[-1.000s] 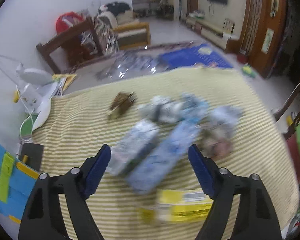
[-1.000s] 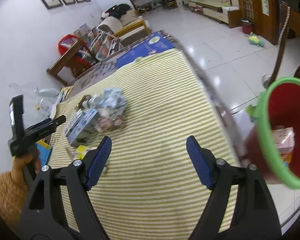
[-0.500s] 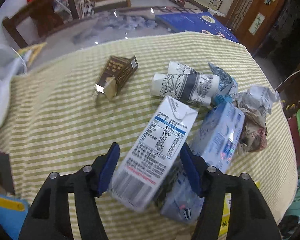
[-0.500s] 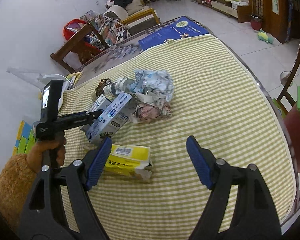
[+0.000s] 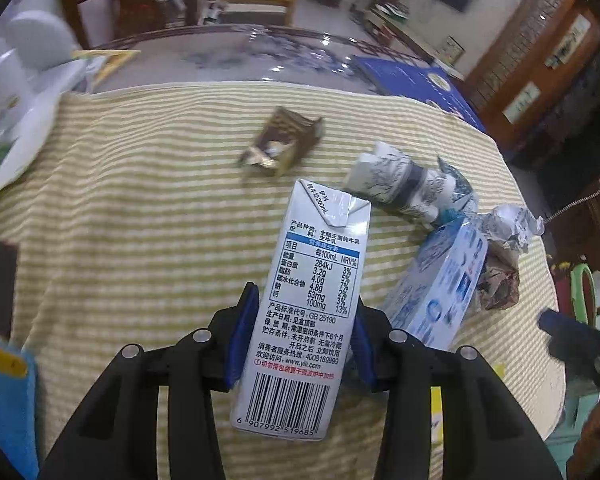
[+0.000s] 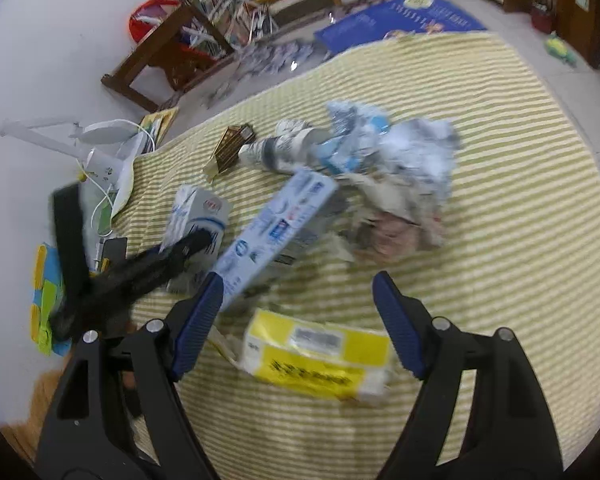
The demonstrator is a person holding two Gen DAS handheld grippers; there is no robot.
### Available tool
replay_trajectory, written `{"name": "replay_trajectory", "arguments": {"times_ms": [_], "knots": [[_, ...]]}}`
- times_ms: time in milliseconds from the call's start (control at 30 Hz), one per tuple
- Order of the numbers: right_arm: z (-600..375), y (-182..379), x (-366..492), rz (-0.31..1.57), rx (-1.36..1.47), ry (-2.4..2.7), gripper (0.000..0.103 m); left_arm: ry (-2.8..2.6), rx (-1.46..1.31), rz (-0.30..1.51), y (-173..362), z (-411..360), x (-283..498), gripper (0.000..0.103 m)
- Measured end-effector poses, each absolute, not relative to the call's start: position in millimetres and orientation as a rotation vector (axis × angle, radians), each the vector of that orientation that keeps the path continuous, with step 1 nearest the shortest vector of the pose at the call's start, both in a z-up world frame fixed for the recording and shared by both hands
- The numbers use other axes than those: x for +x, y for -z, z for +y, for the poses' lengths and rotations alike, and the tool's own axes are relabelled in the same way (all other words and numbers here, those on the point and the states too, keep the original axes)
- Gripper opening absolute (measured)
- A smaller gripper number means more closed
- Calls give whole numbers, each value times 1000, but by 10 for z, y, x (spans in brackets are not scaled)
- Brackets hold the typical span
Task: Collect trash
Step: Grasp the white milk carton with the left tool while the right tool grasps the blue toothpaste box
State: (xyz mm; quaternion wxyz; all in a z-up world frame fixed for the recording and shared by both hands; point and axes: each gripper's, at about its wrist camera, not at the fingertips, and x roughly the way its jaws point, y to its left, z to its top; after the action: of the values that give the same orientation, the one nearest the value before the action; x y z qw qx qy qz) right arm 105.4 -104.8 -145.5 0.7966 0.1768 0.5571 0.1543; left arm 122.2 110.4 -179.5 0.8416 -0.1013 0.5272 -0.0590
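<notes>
Left tongs (image 5: 302,344) have just been closing – blue pads now press both sides of the white milk carton (image 5: 308,292), which stands on end on the striped cloth of the bench (image 5: 140,220). Right tongs (image 6: 296,328) gape wide, nothing gripped – the yellow box (image 6: 316,356) lies flat on the cloth between the jaws, apart from both pads. Near it lie a blue-white carton (image 6: 276,224), crumpled paper (image 6: 412,176), a rolled wrapper (image 5: 400,184) and a brown box (image 5: 288,140).
</notes>
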Motion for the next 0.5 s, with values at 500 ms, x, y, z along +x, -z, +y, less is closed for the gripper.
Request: {"name": "replay_trajectory", "arguments": {"times_ms": [500], "knots": [[-401,1814,1609,1280,270,-252,81,56,-256,1139,1978,1235,987,41]]}}
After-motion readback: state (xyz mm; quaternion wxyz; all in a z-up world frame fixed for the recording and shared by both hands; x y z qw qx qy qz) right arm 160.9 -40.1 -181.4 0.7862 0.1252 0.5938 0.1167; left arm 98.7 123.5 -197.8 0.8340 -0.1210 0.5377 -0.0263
